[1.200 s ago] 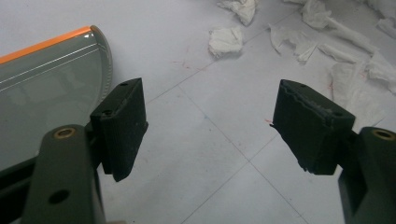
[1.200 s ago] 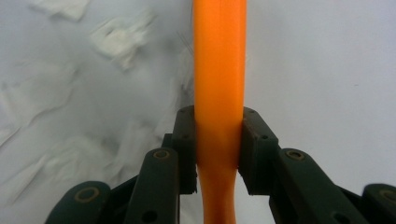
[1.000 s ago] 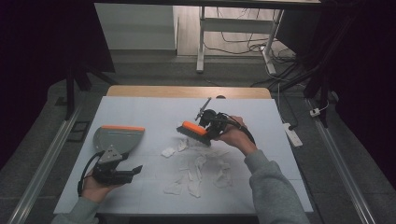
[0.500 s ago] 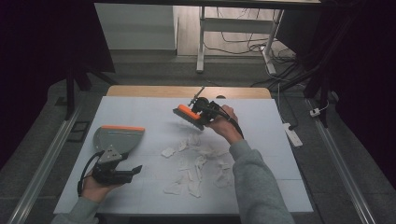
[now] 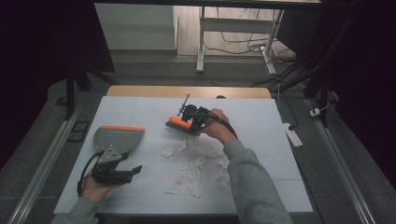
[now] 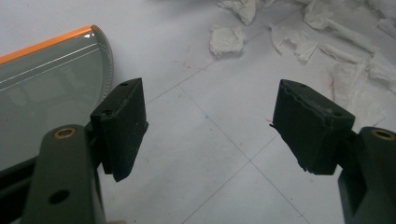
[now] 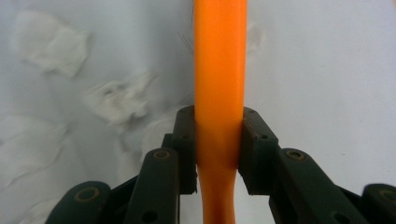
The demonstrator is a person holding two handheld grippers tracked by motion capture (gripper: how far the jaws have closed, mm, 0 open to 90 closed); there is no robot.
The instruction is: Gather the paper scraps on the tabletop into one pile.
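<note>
Right gripper view: smooth orange brush handle (image 7: 219, 84) between ribbed black jaws.

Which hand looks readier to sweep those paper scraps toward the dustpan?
The right gripper: its jaws clamp the orange brush just beyond the paper scraps. The left gripper sits open beside the dustpan.

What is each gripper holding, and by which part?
Right gripper clamps the orange brush by its handle. Left gripper is open, holding nothing.

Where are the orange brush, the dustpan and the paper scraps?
orange brush (image 7: 219, 70), right gripper view, middle of its handle.
dustpan (image 5: 116, 138), high view, grey scoop.
paper scraps (image 5: 194, 170), high view, middle of the pile.
</note>
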